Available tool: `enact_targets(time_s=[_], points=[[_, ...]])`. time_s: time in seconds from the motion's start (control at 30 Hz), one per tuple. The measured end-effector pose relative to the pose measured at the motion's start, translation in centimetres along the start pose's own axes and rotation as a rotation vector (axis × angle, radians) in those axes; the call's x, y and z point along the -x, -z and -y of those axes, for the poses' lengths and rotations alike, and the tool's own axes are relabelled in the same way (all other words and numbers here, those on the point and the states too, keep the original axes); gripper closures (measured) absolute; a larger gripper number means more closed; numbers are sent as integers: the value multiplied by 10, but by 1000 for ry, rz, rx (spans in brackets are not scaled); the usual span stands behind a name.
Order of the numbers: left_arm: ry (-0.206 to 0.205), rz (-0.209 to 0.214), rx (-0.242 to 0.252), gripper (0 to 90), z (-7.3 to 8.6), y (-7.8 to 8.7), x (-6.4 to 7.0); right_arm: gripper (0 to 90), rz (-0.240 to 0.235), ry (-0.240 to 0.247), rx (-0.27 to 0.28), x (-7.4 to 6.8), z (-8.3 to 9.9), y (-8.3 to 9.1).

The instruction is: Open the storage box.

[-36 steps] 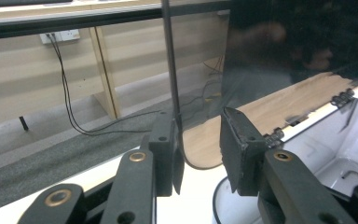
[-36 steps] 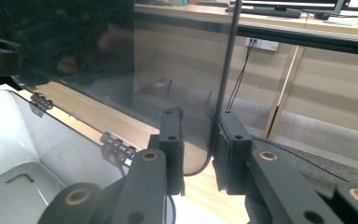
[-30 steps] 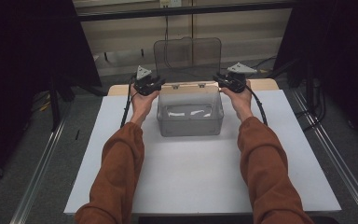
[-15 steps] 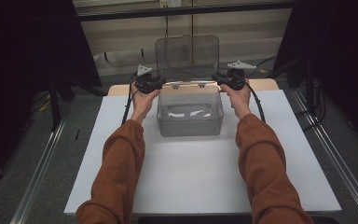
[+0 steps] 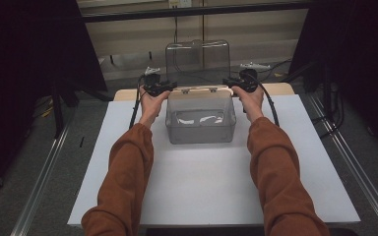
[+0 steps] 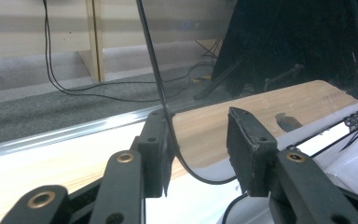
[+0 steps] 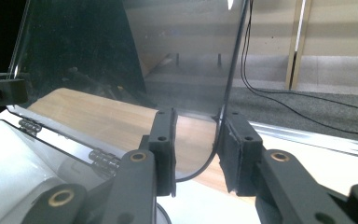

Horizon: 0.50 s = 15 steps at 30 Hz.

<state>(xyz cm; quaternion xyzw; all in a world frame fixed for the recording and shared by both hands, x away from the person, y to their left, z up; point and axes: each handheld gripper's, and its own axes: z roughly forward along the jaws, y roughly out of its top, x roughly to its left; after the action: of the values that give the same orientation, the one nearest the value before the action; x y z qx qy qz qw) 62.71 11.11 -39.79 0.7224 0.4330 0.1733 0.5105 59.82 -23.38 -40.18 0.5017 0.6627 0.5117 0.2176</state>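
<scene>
Lid (image 5: 197, 60) of clear, smoky plastic stands upright at the far edge of the rectangular clear plastic box (image 5: 200, 118), hinged along the box's far rim; the box sits toward the far middle of the white table board (image 5: 197, 187), with pale crumpled material inside it; in the left gripper view the left gripper (image 6: 198, 151) has its black jaws open wide around the lid's lower left corner, the edge lying against one jaw and clear of the other; in the right gripper view the right gripper (image 7: 196, 149) brackets the lid's lower right corner, jaws part open, the edge touching one jaw; a bare wooden strip (image 5: 280, 88) lies beyond the board.
</scene>
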Motion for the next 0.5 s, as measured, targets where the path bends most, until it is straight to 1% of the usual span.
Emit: enact_targets(time_s=[0.13, 0.17, 0.2, 0.23, 0.27, 0.33, 0.37, 0.4, 0.43, 0.47, 0.5], points=[[8, -5, -4, 596, -1, 0, 1, 681, 1, -31, -12, 0, -1, -1], [7, -7, -9, 596, -1, 0, 1, 681, 1, -31, -12, 0, -1, -1], [4, -12, -14, 589, -1, -1, 2, 681, -1, -48, -11, 0, -1, -2], [4, -12, -14, 583, -1, -1, 2, 681, -1, -54, -11, 0, -1, -2], [1, -24, -25, 570, -2, -2, 4, 680, 1, -64, -15, 1, -1, -2], [5, -29, -25, 560, -2, -3, 5, 676, 0, -78, -23, 1, -1, -3], [8, -29, -30, 558, -2, -3, 5, 670, 2, -70, -29, 1, -2, -3], [12, -25, -25, 557, -2, -3, 4, 662, 3, -39, -47, 1, -4, -3], [12, -25, -25, 557, -2, -3, 4, 662, 3, -39, -47, 1, -4, -3], [14, -26, -26, 557, -1, -3, 4, 664, 3, -40, -68, 1, -7, -4], [14, -26, -26, 554, -1, -3, 4, 662, 2, -45, -69, 1, -7, -4]])
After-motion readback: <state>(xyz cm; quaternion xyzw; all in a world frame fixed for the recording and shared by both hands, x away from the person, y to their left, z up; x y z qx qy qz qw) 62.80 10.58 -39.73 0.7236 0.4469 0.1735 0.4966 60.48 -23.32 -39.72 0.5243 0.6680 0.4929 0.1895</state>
